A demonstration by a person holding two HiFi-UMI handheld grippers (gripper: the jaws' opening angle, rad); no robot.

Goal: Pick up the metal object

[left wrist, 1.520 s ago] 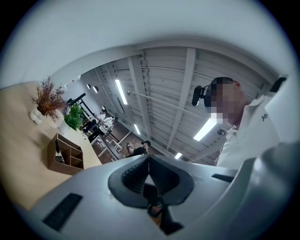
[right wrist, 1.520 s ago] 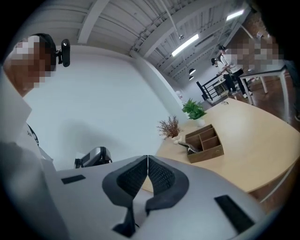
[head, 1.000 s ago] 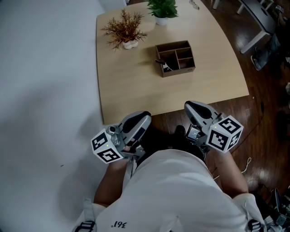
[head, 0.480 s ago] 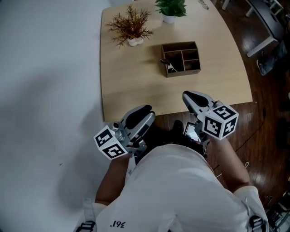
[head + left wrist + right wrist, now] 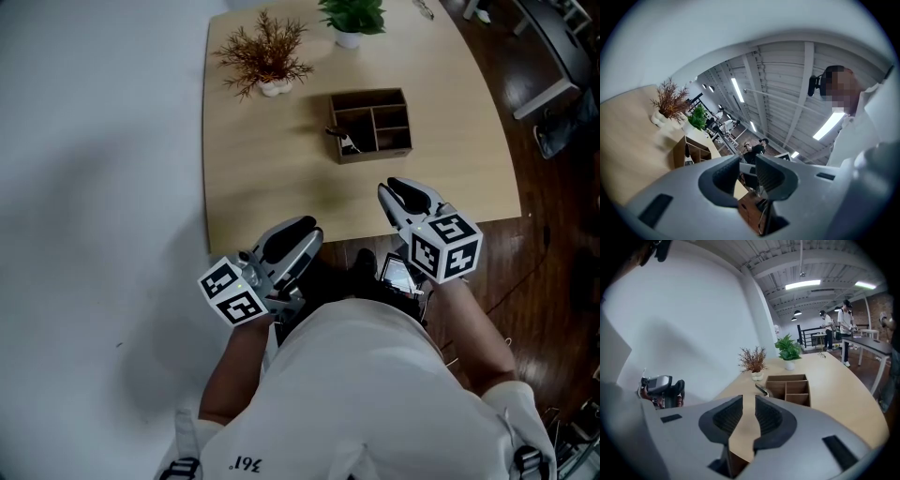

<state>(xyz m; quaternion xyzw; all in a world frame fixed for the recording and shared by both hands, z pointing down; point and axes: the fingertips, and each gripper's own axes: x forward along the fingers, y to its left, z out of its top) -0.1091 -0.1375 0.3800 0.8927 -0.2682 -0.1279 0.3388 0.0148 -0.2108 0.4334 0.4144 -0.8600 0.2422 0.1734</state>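
The metal object [image 5: 338,138] is a slim dark-handled piece leaning out of the left compartment of a brown wooden organizer [image 5: 373,154] on the light wooden table [image 5: 272,183]. In the right gripper view the metal object [image 5: 761,390] shows at the organizer's [image 5: 787,378] near left corner. My left gripper [image 5: 298,231] is held close to my body, short of the table's near edge, shut with nothing in it. My right gripper [image 5: 401,193] reaches just over the near edge, also shut and empty, well short of the organizer.
A dried brown plant [image 5: 265,58] and a green potted plant [image 5: 352,17] stand at the table's far side. A white wall lies to the left and dark wooden floor [image 5: 548,216] to the right. People stand at distant tables [image 5: 843,319].
My right gripper has moved forward from beside my body to over the table's near edge. The left gripper has shifted only slightly.
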